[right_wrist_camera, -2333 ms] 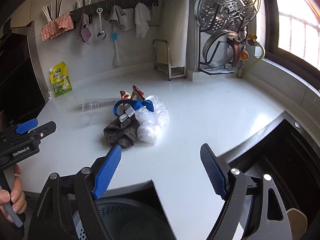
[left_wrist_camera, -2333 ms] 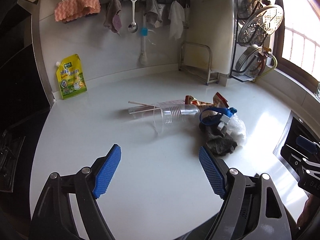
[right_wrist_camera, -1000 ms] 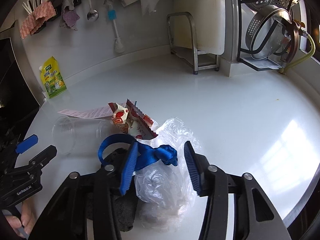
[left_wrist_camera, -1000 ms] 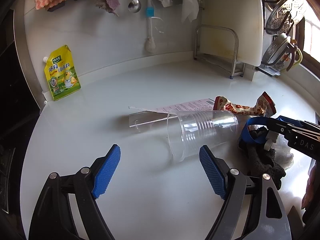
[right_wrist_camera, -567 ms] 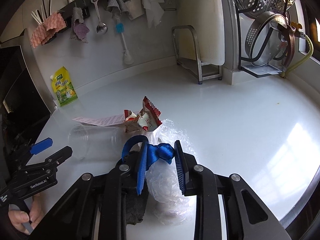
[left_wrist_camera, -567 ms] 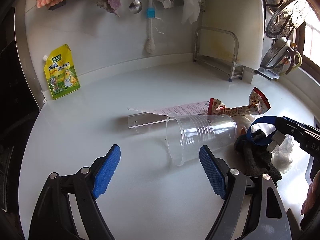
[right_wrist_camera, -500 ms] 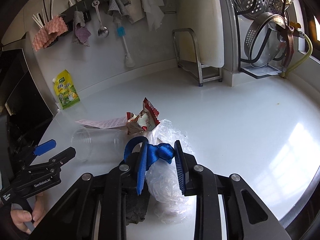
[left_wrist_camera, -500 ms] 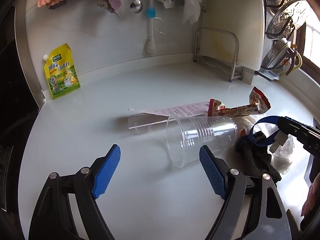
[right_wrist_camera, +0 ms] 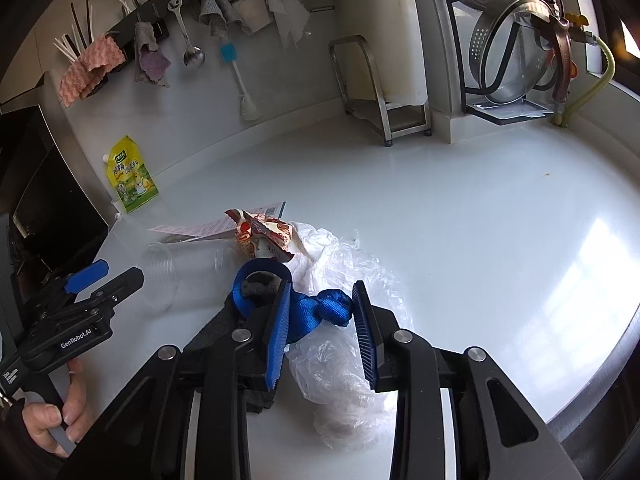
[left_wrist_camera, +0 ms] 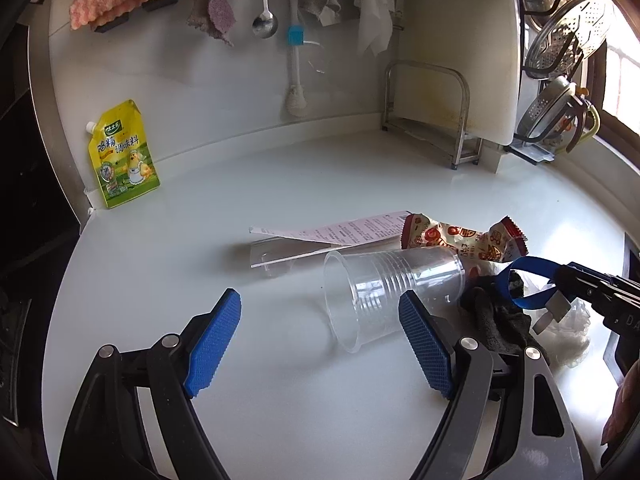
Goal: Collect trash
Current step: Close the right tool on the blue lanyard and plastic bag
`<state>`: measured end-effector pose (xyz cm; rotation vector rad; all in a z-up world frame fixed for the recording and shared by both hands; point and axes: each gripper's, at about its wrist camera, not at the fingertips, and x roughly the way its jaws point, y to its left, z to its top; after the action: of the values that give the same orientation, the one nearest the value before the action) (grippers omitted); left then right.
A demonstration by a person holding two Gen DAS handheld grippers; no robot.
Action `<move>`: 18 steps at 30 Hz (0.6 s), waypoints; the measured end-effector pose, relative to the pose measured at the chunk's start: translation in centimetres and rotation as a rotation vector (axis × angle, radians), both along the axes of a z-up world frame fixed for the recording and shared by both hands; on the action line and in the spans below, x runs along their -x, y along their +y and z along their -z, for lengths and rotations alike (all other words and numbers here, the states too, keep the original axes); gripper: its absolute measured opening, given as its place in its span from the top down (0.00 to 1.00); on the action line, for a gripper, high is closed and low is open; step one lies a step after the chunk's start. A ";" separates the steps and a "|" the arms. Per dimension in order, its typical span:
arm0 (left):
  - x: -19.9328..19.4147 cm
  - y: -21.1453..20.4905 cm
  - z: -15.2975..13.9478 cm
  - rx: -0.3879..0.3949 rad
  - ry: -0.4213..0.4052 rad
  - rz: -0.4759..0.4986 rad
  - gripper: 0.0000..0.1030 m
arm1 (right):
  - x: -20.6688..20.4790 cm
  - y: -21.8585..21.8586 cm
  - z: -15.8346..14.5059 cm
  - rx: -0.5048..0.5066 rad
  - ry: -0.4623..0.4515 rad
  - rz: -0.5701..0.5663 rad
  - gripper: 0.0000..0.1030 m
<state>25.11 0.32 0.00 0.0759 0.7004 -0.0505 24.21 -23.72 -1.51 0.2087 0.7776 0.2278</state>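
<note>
Right wrist view: the right gripper (right_wrist_camera: 318, 316) has its blue pads narrowly set on the knotted part of a blue strap (right_wrist_camera: 320, 309); its jaws have just been opening a little, yet the knot sits pinched between them. Under the strap lie a dark cloth (right_wrist_camera: 224, 336) and a crumpled clear plastic bag (right_wrist_camera: 344, 368) on the white counter (right_wrist_camera: 460, 216). Just beyond the strap's loop rests a red snack wrapper (right_wrist_camera: 266, 234), with a pink receipt (right_wrist_camera: 200, 226) beside it. Left of the strap, the left gripper (left_wrist_camera: 320, 332) stands wide open and holds nothing; a clear plastic cup (left_wrist_camera: 384, 292) lies on its side ahead of its pads, perhaps brushing the right one. Far beyond the strap, a yellow pouch (left_wrist_camera: 122, 156) leans against the wall.
</note>
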 end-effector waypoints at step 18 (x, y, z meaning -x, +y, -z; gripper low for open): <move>0.5 -0.7 0.2 -0.003 0.007 0.010 0.23 | 0.2 -0.5 0.6 0.001 0.029 0.016 0.59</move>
<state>24.65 -0.41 -0.18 0.0824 0.7075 -0.0594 24.04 -24.25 -2.07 0.2178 0.8048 0.2099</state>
